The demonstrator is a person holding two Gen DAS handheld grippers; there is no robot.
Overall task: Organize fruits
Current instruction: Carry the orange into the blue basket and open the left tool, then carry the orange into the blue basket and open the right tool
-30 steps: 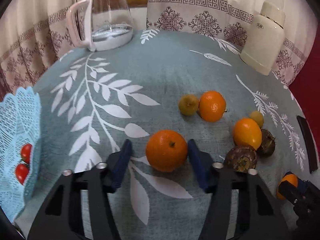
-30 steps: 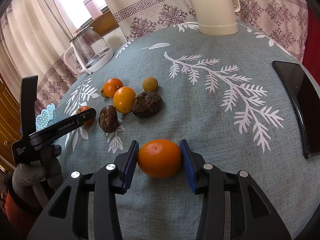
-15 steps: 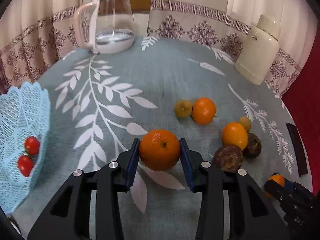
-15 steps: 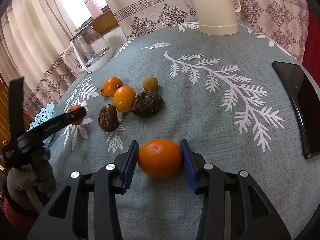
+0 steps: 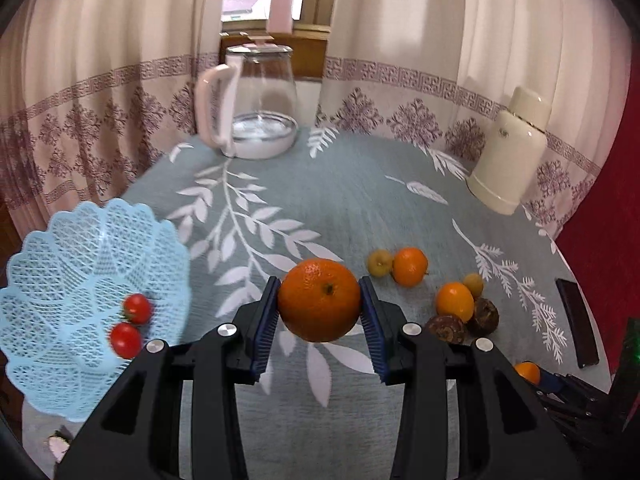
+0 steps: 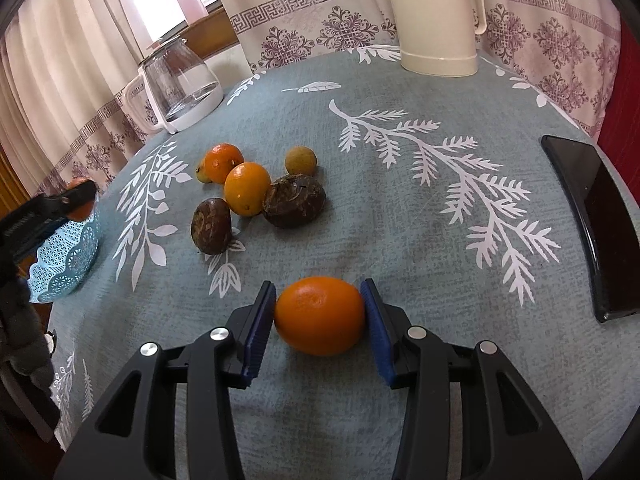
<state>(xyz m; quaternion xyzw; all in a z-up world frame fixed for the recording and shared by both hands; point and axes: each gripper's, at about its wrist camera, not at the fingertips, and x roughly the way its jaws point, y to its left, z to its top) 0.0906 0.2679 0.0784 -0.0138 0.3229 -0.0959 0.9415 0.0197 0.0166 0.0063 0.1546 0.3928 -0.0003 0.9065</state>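
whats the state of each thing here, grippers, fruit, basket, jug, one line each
left gripper: shut on round orange, lifted
right gripper: shut on oval orange
blue basket: holds two tomatoes
glass jug: upright, lid on
loose fruit: resting on tablecloth

Table: fruit cluster, basket, phone.

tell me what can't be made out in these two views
- Left wrist view: the right gripper is cut off by the lower right edge; only a sliver of its orange shows.
- Right wrist view: the left gripper hides most of its orange, and the blue basket shows only its outer wall, so its contents stay unseen.
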